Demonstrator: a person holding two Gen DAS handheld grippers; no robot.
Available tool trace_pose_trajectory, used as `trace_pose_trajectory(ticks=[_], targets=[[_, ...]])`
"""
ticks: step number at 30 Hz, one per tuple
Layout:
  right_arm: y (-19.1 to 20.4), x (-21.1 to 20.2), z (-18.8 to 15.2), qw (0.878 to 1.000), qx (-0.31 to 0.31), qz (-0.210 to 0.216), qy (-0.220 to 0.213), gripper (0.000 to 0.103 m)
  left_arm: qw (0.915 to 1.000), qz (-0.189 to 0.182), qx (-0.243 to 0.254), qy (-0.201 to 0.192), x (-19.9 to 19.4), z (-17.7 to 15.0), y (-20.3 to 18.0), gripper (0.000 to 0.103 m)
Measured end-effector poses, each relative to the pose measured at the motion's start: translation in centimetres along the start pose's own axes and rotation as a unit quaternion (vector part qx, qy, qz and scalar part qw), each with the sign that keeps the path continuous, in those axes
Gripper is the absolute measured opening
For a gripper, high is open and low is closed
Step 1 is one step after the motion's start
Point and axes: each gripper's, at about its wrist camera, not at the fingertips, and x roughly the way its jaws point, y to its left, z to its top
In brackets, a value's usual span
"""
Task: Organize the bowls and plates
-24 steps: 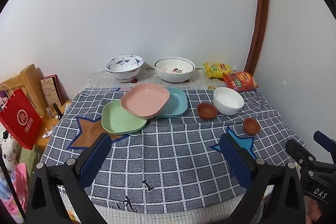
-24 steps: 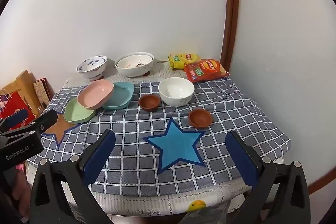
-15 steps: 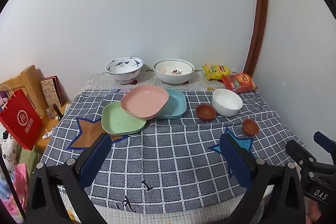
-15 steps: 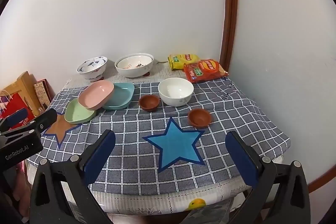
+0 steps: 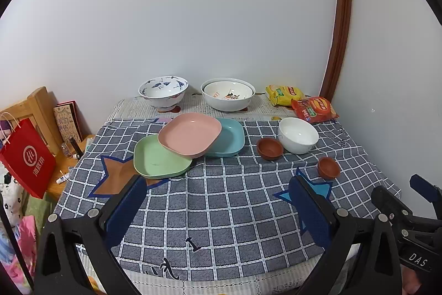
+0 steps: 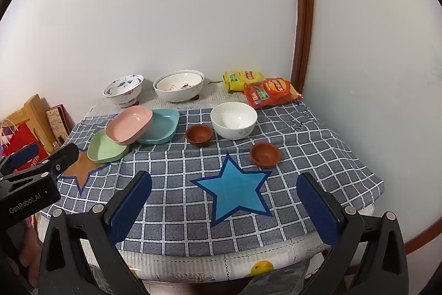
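Observation:
On the checked tablecloth a pink plate [image 5: 190, 135] leans across a green plate [image 5: 157, 159] and a teal plate [image 5: 230, 138]. To their right sit a white bowl [image 5: 297, 135] and two small brown bowls [image 5: 270, 148] [image 5: 328, 167]. At the back stand a blue-patterned bowl [image 5: 163, 92] and a large white bowl [image 5: 228, 97] with a smaller bowl nested inside. My left gripper [image 5: 218, 202] hangs open above the table's front edge, empty. My right gripper [image 6: 225, 202] is also open and empty, over the blue star [image 6: 234, 190]. Both are well short of the dishes.
Two snack bags [image 5: 315, 108] [image 5: 284, 94] lie at the back right corner near a brown door frame [image 5: 338, 18]. A red paper bag [image 5: 26, 158] and a wooden shelf [image 5: 38, 112] stand left of the table. White walls close the back and right.
Both views have drawn slightly back and up from the table; the dishes look a little smaller. Nothing on the table moved, and both grippers stayed open.

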Motion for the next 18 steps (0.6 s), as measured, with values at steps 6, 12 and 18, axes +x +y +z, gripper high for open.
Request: trace_pose_trajectory(ticks=[6, 12, 18], targets=[[-0.02, -0.05, -0.2, 1.0, 0.0, 0.0, -0.002, 0.103, 1.0, -0.004, -0.002, -0.002, -0.1, 0.01, 0.11, 0.103], [-0.08, -0.13, -0.26, 1.0, 0.0, 0.001, -0.003, 0.103, 1.0, -0.004, -0.002, -0.006, -0.25, 0.01, 0.12, 0.103], [-0.06, -0.25, -0.27, 1.0, 0.0, 0.002, -0.005, 0.103, 1.0, -0.003, -0.003, -0.007, -0.37, -0.02, 0.09, 0.103]])
